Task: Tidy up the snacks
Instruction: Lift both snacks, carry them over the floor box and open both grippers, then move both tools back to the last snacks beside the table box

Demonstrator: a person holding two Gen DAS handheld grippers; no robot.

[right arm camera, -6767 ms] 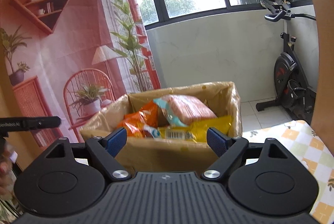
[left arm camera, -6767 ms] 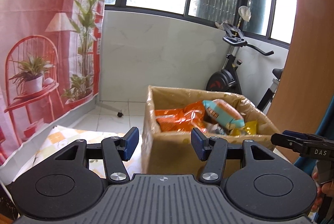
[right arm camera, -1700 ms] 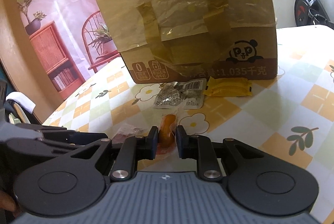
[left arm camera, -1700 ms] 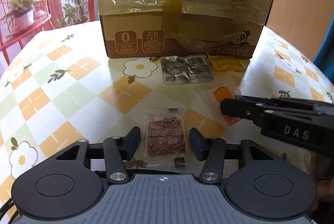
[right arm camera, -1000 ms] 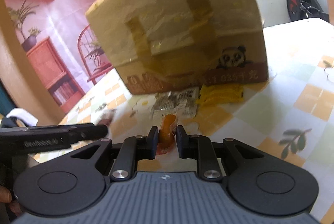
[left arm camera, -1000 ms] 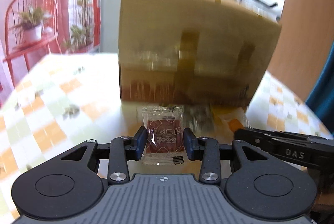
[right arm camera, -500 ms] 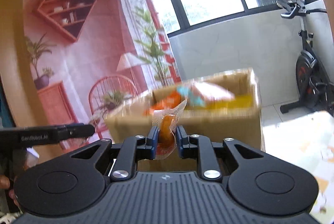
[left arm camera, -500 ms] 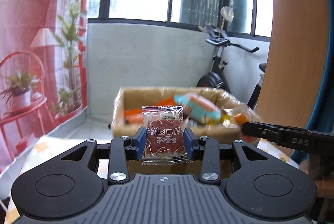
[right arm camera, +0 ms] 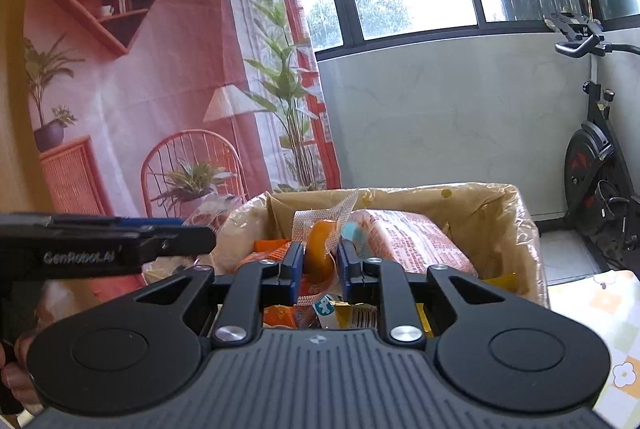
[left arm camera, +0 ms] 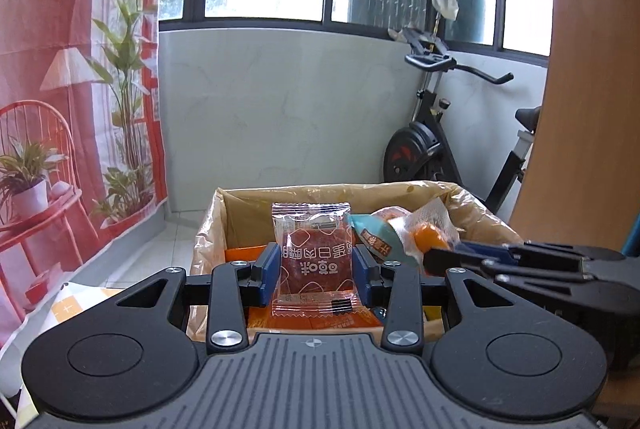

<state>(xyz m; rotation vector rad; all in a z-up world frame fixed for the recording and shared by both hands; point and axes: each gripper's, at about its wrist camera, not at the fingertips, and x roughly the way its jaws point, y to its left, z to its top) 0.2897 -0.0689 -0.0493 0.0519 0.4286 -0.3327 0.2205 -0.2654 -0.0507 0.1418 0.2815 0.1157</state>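
Two hand-held grippers carry one snack each above an open, plastic-lined cardboard box point(left arm camera: 224, 205), the presumed collection point for the task. The left gripper point(left arm camera: 314, 269) is clamped on a clear sachet with a dark red filling point(left arm camera: 312, 261); the blue pads press its two side edges, so the flat packet stands upright between them with its printed face toward the camera and its crimped top seam above the fingers. The right gripper point(right arm camera: 318, 269) is clamped more narrowly on a clear packet holding an orange snack point(right arm camera: 318, 253); the pads squeeze the bulging middle, and the loose film rises above them. Seen from the left wrist, the right gripper point(left arm camera: 452, 257) reaches in from the right, its packet point(left arm camera: 430, 233) held beyond and to the right of the left claw, over the box interior. Seen from the right wrist, the left gripper point(right arm camera: 172, 239) extends from the left at about the same height. Ahead of and below both claws the box already contains larger bags: an orange bag point(right arm camera: 268, 249), a pale blue and pink bag point(right arm camera: 408, 241) and yellow packets point(right arm camera: 500, 283). Both loads appear positioned for release into the box; light, slippery film of this kind likely drops flat once the fingers part.
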